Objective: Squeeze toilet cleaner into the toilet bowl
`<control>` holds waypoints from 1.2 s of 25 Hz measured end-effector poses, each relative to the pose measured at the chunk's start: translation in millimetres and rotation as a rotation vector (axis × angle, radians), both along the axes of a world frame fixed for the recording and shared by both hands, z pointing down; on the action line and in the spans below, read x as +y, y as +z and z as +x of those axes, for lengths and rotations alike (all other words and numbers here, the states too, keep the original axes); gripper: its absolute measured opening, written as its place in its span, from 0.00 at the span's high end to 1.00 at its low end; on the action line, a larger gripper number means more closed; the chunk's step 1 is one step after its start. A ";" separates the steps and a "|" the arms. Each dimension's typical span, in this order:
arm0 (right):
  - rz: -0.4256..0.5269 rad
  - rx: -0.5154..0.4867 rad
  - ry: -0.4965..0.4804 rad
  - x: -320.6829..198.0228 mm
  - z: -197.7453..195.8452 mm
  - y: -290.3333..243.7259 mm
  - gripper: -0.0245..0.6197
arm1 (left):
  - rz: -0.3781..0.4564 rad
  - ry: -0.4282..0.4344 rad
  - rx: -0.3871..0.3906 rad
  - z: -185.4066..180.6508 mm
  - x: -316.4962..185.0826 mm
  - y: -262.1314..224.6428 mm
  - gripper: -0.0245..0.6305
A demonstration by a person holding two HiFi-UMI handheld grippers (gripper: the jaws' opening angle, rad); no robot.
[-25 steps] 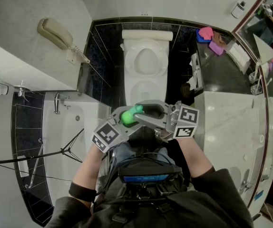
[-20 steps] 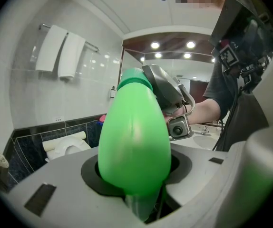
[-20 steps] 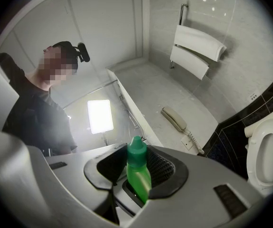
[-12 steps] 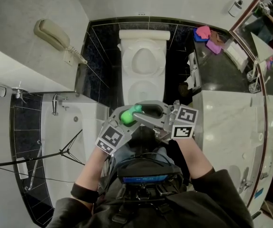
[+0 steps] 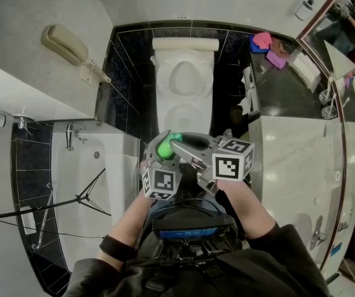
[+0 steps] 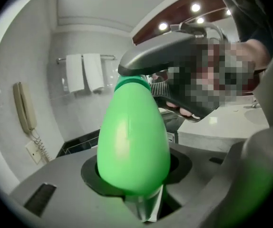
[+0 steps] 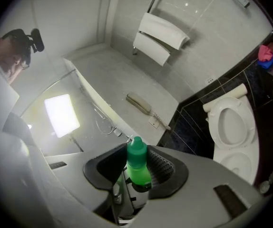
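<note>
Black-tiled bathroom flooring is surrounding a white toilet (image 5: 185,79), and both grippers are clamping one green cleaner bottle (image 6: 132,141) in front of it.

Nearer the person than the toilet's front rim, the bottle is hanging in the air, short of the uncovered bowl. The left gripper (image 6: 135,184) is squeezing the bottle's fat body between its jaws, while the right gripper (image 7: 137,172) is pinching the neck just below the green cap (image 7: 136,148), with its ribbed pads (image 7: 162,167) pressing on both sides. Left of the toilet, a bathtub (image 5: 85,166) is lying and a wall phone (image 5: 66,42) is hanging. Right of the toilet, a pale counter (image 5: 289,159) is running alongside.
</note>
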State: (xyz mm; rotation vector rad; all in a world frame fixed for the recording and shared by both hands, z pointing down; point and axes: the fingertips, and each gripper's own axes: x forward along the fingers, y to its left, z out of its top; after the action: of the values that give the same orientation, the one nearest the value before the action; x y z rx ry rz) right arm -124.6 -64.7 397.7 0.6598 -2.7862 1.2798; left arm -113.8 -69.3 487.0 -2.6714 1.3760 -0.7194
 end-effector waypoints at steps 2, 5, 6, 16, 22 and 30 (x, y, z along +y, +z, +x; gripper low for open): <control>-0.037 0.031 0.023 -0.4 -0.9 2.6 0.73 | 0.017 -0.036 -0.013 -2.2 -2.6 3.2 0.67; -0.049 0.053 0.049 -1.5 -1.5 6.8 0.72 | 0.003 -0.042 -0.003 -2.0 -2.8 7.8 0.67; -0.047 0.056 0.054 -1.5 -1.7 8.1 0.72 | -0.005 -0.040 0.005 -1.8 -2.3 8.9 0.67; 0.141 -0.020 0.033 -6.3 0.1 -7.5 0.47 | -0.072 0.094 0.108 2.8 1.1 -13.3 0.67; 0.451 -0.147 -0.142 7.1 -1.9 -48.6 0.49 | -0.214 0.472 0.246 21.5 34.6 -47.1 0.67; 0.632 -0.274 -0.299 30.9 0.4 -82.9 0.54 | -0.337 0.762 0.295 28.4 66.9 -76.9 0.67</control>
State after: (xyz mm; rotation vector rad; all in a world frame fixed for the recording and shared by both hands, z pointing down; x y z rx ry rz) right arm -124.3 -33.8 314.7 0.0409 -3.3547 0.4552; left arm -85.3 -2.4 410.0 -3.2902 0.1657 -0.5016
